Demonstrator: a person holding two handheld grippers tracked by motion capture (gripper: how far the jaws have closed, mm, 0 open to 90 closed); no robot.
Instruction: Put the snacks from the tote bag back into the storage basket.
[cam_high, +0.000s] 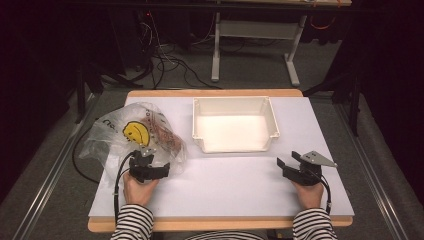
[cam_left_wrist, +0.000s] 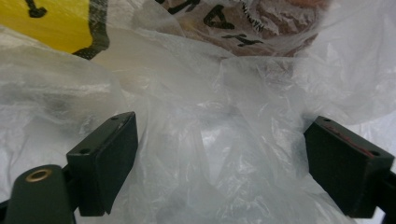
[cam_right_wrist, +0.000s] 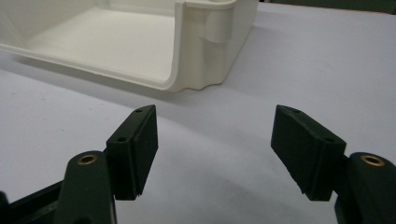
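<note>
A clear plastic bag (cam_high: 131, 136) with a yellow smiley face print lies at the table's left, with brownish goods inside it. My left gripper (cam_high: 148, 166) sits at the bag's near edge, open. In the left gripper view crumpled bag film (cam_left_wrist: 219, 154) bulges between the two spread jaws, and the brown goods (cam_left_wrist: 261, 23) show through it farther back. A white bin (cam_high: 234, 123) stands empty at the table's middle back. My right gripper (cam_high: 289, 162) rests open on the bare table at the right. The bin's near corner (cam_right_wrist: 196, 70) lies ahead of it in the right gripper view.
The white tabletop (cam_high: 225, 185) has a wooden edge. A black cable (cam_high: 80, 160) loops off the left side of the table. A desk frame (cam_high: 255, 45) and cables stand on the floor behind the table.
</note>
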